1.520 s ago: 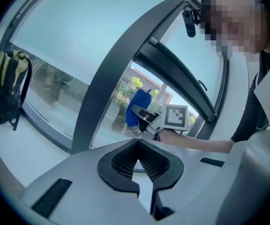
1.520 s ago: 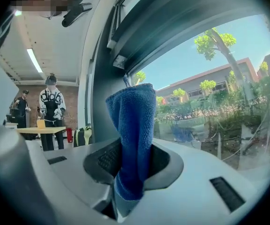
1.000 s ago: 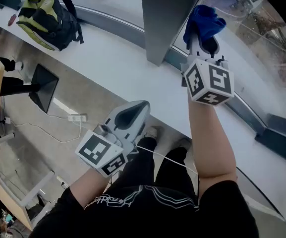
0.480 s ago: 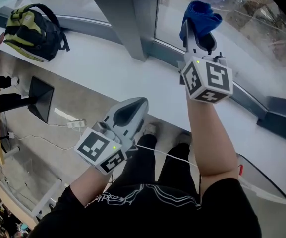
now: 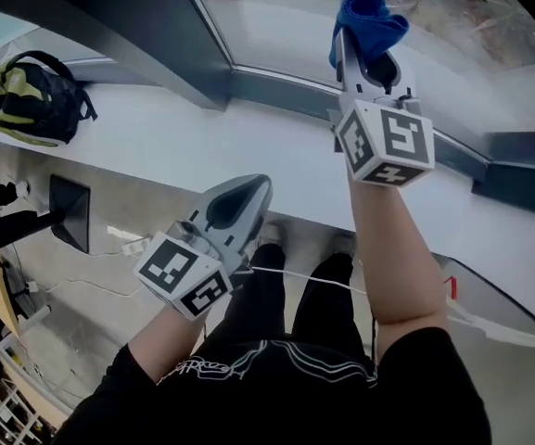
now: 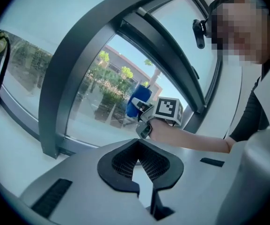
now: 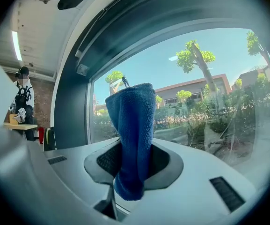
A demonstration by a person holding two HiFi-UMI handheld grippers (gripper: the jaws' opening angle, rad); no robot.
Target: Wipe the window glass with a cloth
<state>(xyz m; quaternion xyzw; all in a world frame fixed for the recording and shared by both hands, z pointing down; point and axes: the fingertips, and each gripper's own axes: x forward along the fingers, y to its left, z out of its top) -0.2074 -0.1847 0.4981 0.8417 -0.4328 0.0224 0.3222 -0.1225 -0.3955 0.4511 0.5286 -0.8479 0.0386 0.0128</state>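
My right gripper point(image 5: 367, 37) is raised toward the window glass point(image 5: 276, 21) and is shut on a blue cloth point(image 5: 369, 21). In the right gripper view the blue cloth point(image 7: 134, 135) stands up from between the jaws, close before the window glass point(image 7: 209, 102); whether it touches the pane I cannot tell. My left gripper point(image 5: 248, 193) hangs lower, over the white sill's front edge, shut with nothing in it. From the left gripper view I see its closed jaws point(image 6: 139, 165), and beyond them the right gripper point(image 6: 146, 114) with the blue cloth point(image 6: 138, 100) at the window glass point(image 6: 102, 93).
A wide white sill point(image 5: 202, 156) runs under the window. A dark mullion point(image 5: 188, 35) stands left of the pane. A green and black backpack point(image 5: 26, 95) lies on the sill at far left. A person point(image 7: 21, 102) stands far off indoors.
The head view has tilted up, showing more glass and less floor. My right gripper with the cloth has risen slightly toward the pane. The left gripper has barely moved.
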